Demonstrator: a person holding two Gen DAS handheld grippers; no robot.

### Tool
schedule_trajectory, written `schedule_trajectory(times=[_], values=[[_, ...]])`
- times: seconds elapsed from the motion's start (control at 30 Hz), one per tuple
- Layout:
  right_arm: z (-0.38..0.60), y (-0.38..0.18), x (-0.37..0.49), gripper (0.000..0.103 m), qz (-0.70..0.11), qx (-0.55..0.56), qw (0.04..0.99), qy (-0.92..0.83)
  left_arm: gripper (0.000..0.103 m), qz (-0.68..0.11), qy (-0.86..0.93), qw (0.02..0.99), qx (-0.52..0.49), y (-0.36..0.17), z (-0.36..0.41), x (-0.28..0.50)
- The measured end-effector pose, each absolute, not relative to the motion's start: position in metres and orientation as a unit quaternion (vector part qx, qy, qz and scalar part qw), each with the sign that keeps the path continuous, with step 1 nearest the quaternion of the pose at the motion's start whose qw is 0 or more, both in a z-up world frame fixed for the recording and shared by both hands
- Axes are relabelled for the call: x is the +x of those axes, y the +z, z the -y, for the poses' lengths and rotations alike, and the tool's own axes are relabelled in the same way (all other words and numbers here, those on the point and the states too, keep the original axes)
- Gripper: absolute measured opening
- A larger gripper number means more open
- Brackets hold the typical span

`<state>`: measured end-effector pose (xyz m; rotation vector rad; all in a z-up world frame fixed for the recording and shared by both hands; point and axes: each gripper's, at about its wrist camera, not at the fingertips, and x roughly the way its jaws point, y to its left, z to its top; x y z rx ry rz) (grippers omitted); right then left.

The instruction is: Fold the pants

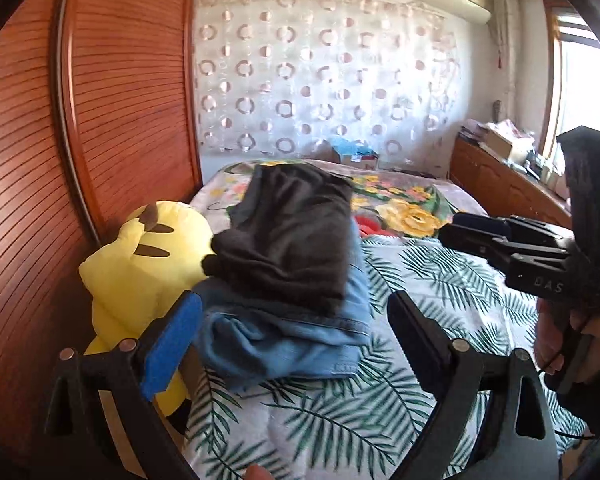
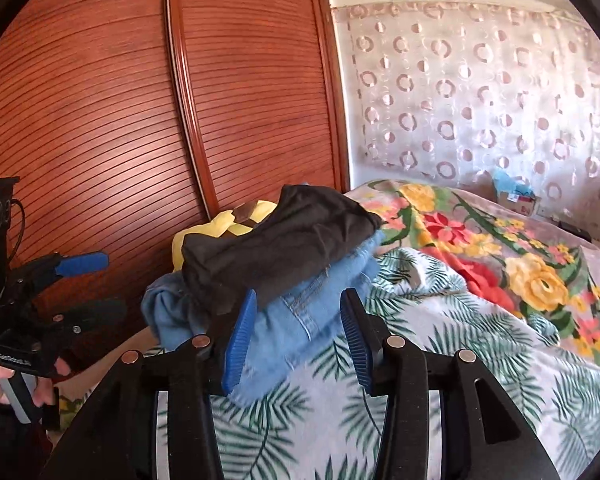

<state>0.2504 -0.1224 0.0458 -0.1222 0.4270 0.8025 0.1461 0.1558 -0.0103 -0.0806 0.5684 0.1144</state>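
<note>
Off to the left of the left gripper [image 1: 292, 336] sits a yellow plush toy with dark ear tips [image 1: 140, 264], wedged against the slatted reddish wooden wardrobe doors [image 1: 100, 120]. Its jaws are spread wide with nothing between the pads, one of them blue [image 1: 172, 344]. Straight ahead of it lies the stack: folded dark charcoal fabric pants [image 1: 288, 232] resting on folded light blue denim jeans [image 1: 284, 340], all on the white bedspread printed with green palm leaves [image 1: 420, 280]. The pile's long axis runs away from that gripper toward the ring-patterned curtain [image 1: 320, 72].

Moving right, the right gripper [image 2: 300, 328] points at the same pile from the other flank. Its jaws stand parted, and a frayed edge of the jeans shows in the gap between them; the pads do not look pressed on it, though the blur leaves some doubt. Beyond, to its right, spreads a flowered blanket in red and yellow [image 2: 500, 248].

By my reading the right gripper is the nearer one, almost at the denim's edge, while the left stands back from the stack's near end. Both garments look already folded, so any next reach starts from the right side.
</note>
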Motion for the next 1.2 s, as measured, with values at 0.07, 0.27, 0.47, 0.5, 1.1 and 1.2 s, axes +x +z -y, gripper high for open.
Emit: schedule_trajectory(times=[0.07, 0.27, 0.47, 0.5, 1.1, 1.2], values=[[0.135, 0.047, 0.237, 0.046, -0.204, -0.056, 0.901, 0.378, 0.094, -0.274, 0.055, 0.960, -0.033, -0.007, -0.144, 0.140], [0.160, 0.046, 0.198, 0.047, -0.210, -0.052, 0.914, 0.344, 0.094, -0.272, 0.036, 0.961, -0.035, -0.006, -0.120, 0.136], [0.176, 0.044, 0.152, 0.048, -0.206, -0.060, 0.925, 0.315, 0.094, -0.274, 0.001, 0.961, -0.035, -0.012, -0.093, 0.130], [0.179, 0.042, 0.145, 0.049, -0.206, -0.059, 0.927, 0.308, 0.094, -0.275, -0.002, 0.961, -0.036, -0.013, -0.090, 0.128], [0.203, 0.054, 0.057, 0.069, -0.211, -0.019, 0.957, 0.199, 0.094, -0.263, -0.033, 0.964, -0.030, 0.006, -0.035, 0.077], [0.207, 0.058, 0.042, 0.069, -0.209, -0.019, 0.961, 0.182, 0.094, -0.262, -0.036, 0.964, -0.025, 0.008, -0.026, 0.071]])
